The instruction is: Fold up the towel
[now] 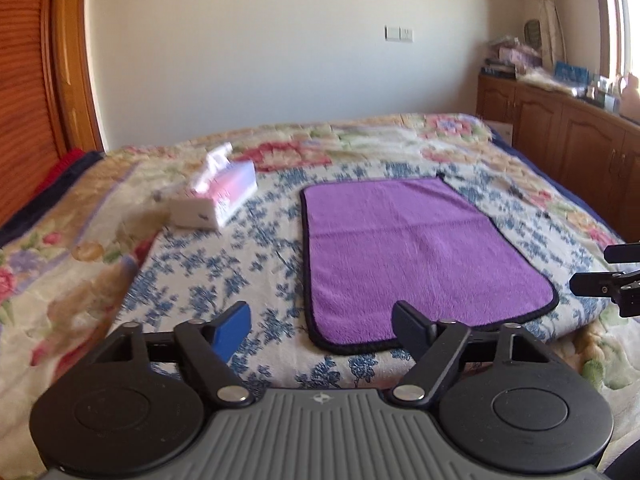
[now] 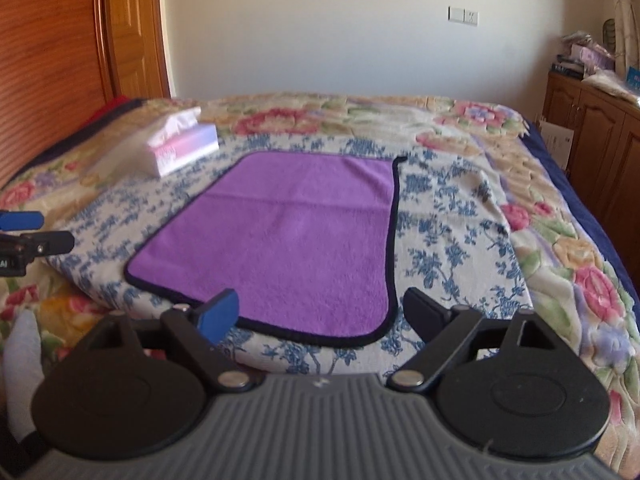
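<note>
Your left tool (image 1: 322, 326) and right tool (image 2: 320, 314) both hover with jaws apart and empty over the near edge of a purple towel (image 2: 280, 236) lying flat on the flowered bed (image 2: 560, 280), a tissue box (image 1: 222, 196) beyond.

1. The purple black-edged towel (image 1: 420, 256) lies flat on the blue-flowered white blanket (image 1: 248, 264), which lies on the floral-quilted bed (image 1: 60, 264).
2. The pink-and-white tissue box (image 1: 218, 200) sits on the bed, left of the towel's far end — apart from it.
3. The wooden cabinets (image 1: 560, 132) stand right of the bed.
4. The left gripper (image 1: 326, 326) and the right gripper (image 2: 320, 316) sit before the towel's near edge — one at each near corner.
</note>
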Demonstrator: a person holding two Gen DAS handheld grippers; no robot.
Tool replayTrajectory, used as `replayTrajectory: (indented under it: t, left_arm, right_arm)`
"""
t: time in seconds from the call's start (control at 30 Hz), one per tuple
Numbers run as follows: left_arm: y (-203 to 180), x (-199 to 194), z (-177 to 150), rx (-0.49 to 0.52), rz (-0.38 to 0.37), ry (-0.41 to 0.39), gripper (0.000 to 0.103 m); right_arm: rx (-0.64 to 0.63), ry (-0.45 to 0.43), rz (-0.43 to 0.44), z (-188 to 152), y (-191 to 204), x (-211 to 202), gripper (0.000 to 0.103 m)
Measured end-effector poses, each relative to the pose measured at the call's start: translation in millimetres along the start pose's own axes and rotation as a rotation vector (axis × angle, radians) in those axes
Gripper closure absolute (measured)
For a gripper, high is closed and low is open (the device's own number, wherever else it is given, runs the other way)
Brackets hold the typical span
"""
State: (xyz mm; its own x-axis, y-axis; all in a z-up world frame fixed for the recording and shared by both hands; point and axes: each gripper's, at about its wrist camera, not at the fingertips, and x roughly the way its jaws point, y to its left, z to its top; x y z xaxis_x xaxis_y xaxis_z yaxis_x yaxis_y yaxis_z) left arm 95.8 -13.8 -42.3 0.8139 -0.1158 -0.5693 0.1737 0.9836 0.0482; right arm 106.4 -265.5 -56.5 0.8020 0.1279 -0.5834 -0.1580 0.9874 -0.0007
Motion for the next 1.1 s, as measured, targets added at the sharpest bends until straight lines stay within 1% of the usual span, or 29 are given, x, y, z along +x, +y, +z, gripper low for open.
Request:
replayTrajectory:
  t: [0.03, 0.1, 0.23, 0.3, 0.33, 0.4, 0.47, 0.63, 0.87, 0.97, 1.1]
  left_arm:
    - [0, 7, 1, -0.001, -0.004, 0.016, 0.027]
    - [1, 19, 2, -0.006, 0.000, 0.035, 0.034]
    - [5, 42, 4, -0.046, -0.017, 0.087, 0.041]
    - [7, 52, 3, -0.067, -0.024, 0.116, 0.048]
    - [8, 56, 3, -0.075, -0.031, 0.128, 0.049]
    - [8, 63, 3, -0.081, -0.041, 0.143, 0.056]
    - [6, 67, 3, -0.082, -0.044, 0.154, 0.059]
    - [6, 79, 2, -0.095, -0.052, 0.182, 0.062]
    - [5, 94, -2, -0.100, -0.058, 0.242, 0.075]
    - [5, 95, -4, -0.090, -0.042, 0.245, 0.075]
    - [9, 97, -4, -0.106, -0.033, 0.241, 0.074]
  right_arm:
    - [0.002, 0.011, -0.004, 1, -3, 5, 0.014]
    - [0.013, 0.029, -0.011, 1, -7, 10, 0.015]
    - [0.034, 0.049, -0.020, 2, -14, 19, 0.015]
    - [0.041, 0.054, -0.021, 1, -16, 21, 0.015]
    - [0.041, 0.057, -0.018, 1, -16, 23, 0.015]
    - [0.033, 0.061, -0.015, 1, -15, 26, 0.015]
    - [0.030, 0.067, -0.010, 1, -15, 30, 0.015]
    - [0.050, 0.089, -0.001, 0, -18, 37, 0.017]
    - [0.059, 0.105, 0.005, 0, -19, 46, 0.021]
    - [0.066, 0.111, 0.008, -1, -21, 49, 0.022]
    - [0.070, 0.116, 0.010, -1, -21, 51, 0.023]
